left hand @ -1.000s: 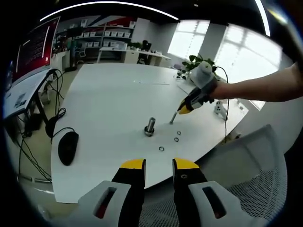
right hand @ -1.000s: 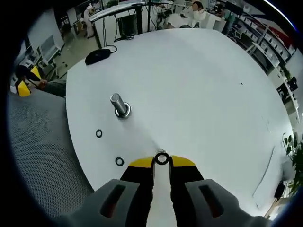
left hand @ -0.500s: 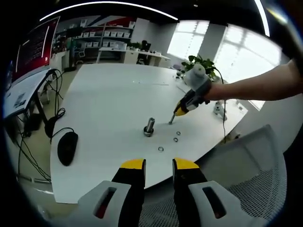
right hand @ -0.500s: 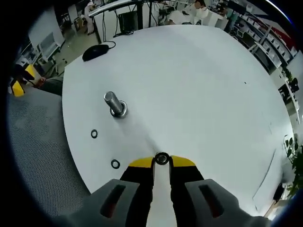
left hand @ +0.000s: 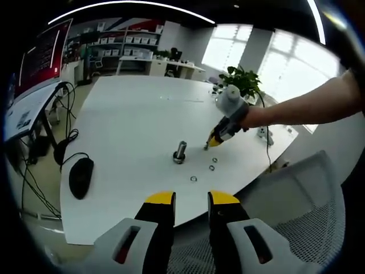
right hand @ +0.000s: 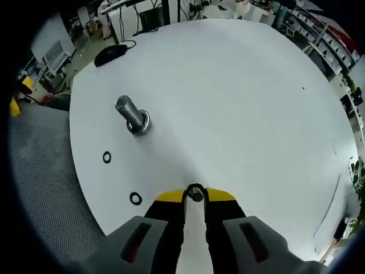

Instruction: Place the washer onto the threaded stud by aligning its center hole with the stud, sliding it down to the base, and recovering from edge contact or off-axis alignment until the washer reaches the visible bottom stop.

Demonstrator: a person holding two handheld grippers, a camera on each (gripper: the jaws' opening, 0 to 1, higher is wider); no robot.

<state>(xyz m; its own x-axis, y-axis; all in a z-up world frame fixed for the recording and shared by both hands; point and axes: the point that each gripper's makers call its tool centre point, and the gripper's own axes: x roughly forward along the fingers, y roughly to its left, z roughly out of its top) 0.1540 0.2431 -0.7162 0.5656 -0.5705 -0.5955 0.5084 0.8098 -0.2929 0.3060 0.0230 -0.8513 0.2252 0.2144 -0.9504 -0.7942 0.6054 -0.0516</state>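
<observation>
The right gripper has lifted off the surface, jaws clamped on the washer, nearer the threaded stud. In the left gripper view, the left gripper hangs back, jaws parted, empty, a mouse leftward.

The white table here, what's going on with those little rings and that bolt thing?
A person is fitting washers onto a threaded stud standing on the white table. The right gripper is shut on a washer, off to one side of the stud, not over it yet. Two loose washers lie near the table edge. The left gripper hangs off the table's edge, holding nothing.
</observation>
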